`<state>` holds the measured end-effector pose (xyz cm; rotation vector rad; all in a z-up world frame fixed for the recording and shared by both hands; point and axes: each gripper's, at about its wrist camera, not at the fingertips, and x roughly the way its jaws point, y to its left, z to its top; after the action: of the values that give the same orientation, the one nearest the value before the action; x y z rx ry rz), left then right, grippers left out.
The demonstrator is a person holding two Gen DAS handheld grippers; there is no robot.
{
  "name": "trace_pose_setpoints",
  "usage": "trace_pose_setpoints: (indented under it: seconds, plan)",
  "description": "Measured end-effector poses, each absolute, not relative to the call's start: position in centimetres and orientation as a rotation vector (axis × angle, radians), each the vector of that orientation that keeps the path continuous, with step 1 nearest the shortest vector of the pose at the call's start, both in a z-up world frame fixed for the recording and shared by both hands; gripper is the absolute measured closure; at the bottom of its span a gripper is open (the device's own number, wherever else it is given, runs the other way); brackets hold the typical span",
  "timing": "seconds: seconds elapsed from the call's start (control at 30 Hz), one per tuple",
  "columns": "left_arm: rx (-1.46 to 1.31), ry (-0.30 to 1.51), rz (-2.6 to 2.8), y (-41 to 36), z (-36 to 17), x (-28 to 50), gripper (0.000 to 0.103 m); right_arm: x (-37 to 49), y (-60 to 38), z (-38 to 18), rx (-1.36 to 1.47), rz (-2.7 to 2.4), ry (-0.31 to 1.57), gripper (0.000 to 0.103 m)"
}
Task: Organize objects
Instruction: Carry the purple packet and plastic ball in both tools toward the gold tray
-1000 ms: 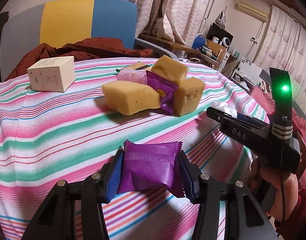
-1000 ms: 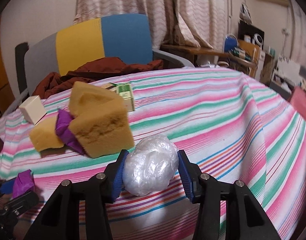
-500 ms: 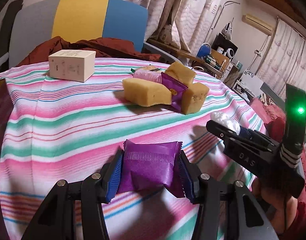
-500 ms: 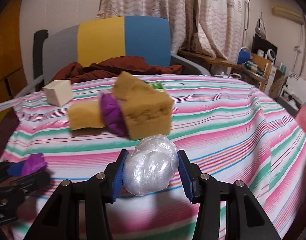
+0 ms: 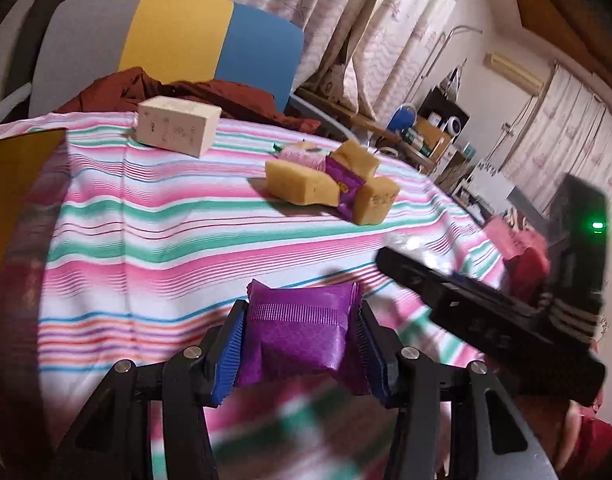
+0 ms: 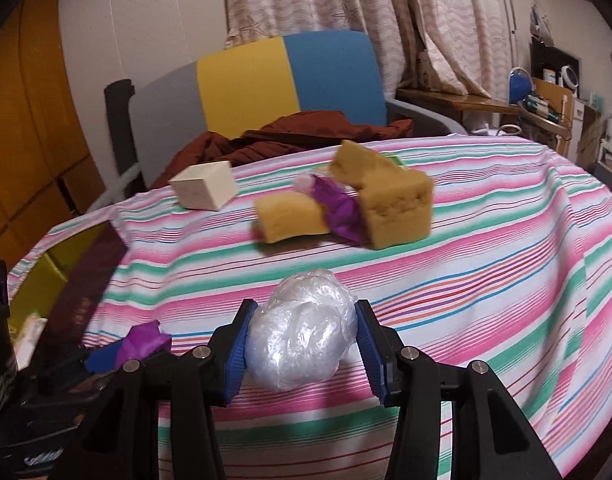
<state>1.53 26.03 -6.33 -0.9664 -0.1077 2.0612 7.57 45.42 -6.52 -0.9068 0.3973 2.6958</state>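
The left hand-held gripper was clamped on a purple packet between its blue pads, above the striped table. The right hand-held gripper pinched a ball of clear plastic wrap. Well ahead of both lay sponges around another purple packet, with a small box beyond to the left.

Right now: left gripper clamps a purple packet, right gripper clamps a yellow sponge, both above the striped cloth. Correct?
Not quite. The right gripper clamps a ball of clear plastic wrap, as the right wrist view shows; the yellow sponges lie on the striped cloth. The left gripper does clamp a purple packet.
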Motion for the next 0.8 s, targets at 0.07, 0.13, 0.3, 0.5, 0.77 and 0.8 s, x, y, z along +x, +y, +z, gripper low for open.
trace_pose_setpoints:
  seconds: [0.07, 0.13, 0.3, 0.5, 0.77, 0.8]
  plan:
    - [-0.942, -0.113, 2.069, 24.8, -5.7, 2.3, 0.05, 7.3, 44.4, -6.5, -0.924, 2.715, 0.415, 0.053]
    - [-0.917, -0.127, 2.081, 23.6, -5.1, 2.8, 0.05, 7.2, 43.2, -6.3, -0.935, 2.733, 0.412, 0.053]
    - [-0.853, -0.217, 2.132, 19.2, -3.0, 3.4, 0.05, 7.0, 40.9, -5.6, -0.94, 2.78, 0.436, 0.053]
    - [-0.811, -0.296, 2.225, 14.1, -1.1, 2.0, 0.05, 6.7, 36.6, -3.8, -0.933, 2.898, 0.452, 0.053]
    - [-0.886, -0.392, 2.355, 7.7, -0.7, -3.5, 0.05, 5.2, 28.6, -2.1, -1.024, 3.116, 0.41, 0.053]
    - [-0.906, -0.406, 2.36, 7.1, -0.8, -4.2, 0.05, 4.9, 27.4, -2.1, -1.052, 3.147, 0.393, 0.053]
